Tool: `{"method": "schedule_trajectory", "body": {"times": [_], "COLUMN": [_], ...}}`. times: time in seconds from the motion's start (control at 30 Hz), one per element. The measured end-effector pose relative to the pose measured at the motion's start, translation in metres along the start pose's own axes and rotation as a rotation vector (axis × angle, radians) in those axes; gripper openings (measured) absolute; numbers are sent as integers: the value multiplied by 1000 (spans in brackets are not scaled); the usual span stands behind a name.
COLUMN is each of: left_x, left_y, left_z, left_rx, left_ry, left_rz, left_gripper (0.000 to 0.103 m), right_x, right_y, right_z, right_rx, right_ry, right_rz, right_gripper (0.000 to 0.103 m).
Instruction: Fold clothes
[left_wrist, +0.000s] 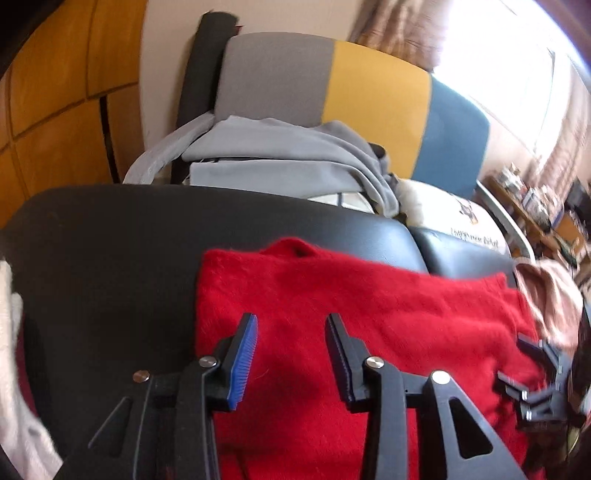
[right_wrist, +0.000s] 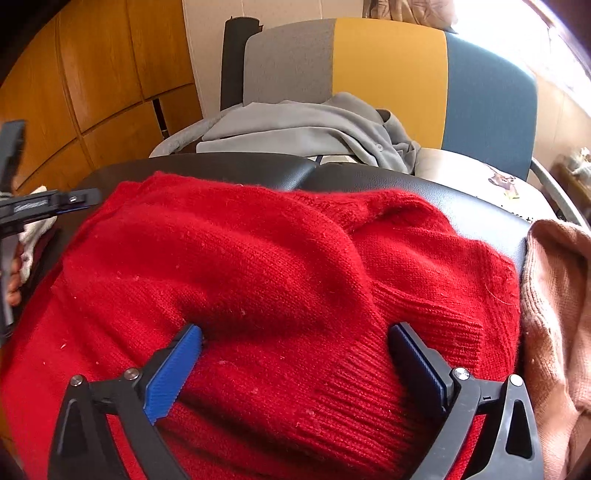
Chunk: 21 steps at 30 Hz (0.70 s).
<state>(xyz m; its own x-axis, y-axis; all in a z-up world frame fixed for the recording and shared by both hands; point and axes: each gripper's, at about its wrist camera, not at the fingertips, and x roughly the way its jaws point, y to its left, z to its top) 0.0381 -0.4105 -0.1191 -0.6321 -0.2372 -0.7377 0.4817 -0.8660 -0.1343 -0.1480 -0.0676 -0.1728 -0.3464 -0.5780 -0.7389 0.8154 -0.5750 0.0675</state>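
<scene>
I have a fuzzy red knitted sweater spread in front of me on a black padded leather surface, partly folded, with a ribbed cuff or hem lying across the body on the near right side. My right gripper sits low over that ribbed band with its jaws spread wide; a hump of red knit rises between the blue pads, but I see them standing at its sides rather than clamping it. My left gripper hangs over the left part of the sweater, near its left edge, jaws parted and nothing pinched between them; only flat red wool shows in the gap. From the right wrist view that left gripper appears at the far left edge, beside a bit of white cloth. A pale pink ribbed knit garment lies just beside the sweater on the right. Beyond the black surface, a pile of grey clothing rests on a chair whose backrest is striped grey, yellow and blue, with orange wooden cabinet panels to the left.
</scene>
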Motion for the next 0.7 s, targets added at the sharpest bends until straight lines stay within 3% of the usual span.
{"method": "schedule_trajectory", "body": {"times": [0.1, 0.33, 0.57, 0.7], "left_x": [18, 19, 16, -15], "left_y": [-7, -12, 0, 15], "left_z": [-25, -44, -40, -48], "left_rx": [66, 96, 49, -79], "left_ry": [79, -10, 12, 24], "left_rz": [62, 131, 75, 14], "left_gripper": [48, 51, 51, 51], "right_x": [1, 2, 2, 1], "right_y": [2, 1, 4, 9], "right_z": [1, 2, 3, 4], "right_rx": [-7, -7, -15, -30], "right_ry": [2, 0, 4, 11], "right_rz": [-11, -12, -26, -52], "right_gripper": [103, 103, 103, 103]}}
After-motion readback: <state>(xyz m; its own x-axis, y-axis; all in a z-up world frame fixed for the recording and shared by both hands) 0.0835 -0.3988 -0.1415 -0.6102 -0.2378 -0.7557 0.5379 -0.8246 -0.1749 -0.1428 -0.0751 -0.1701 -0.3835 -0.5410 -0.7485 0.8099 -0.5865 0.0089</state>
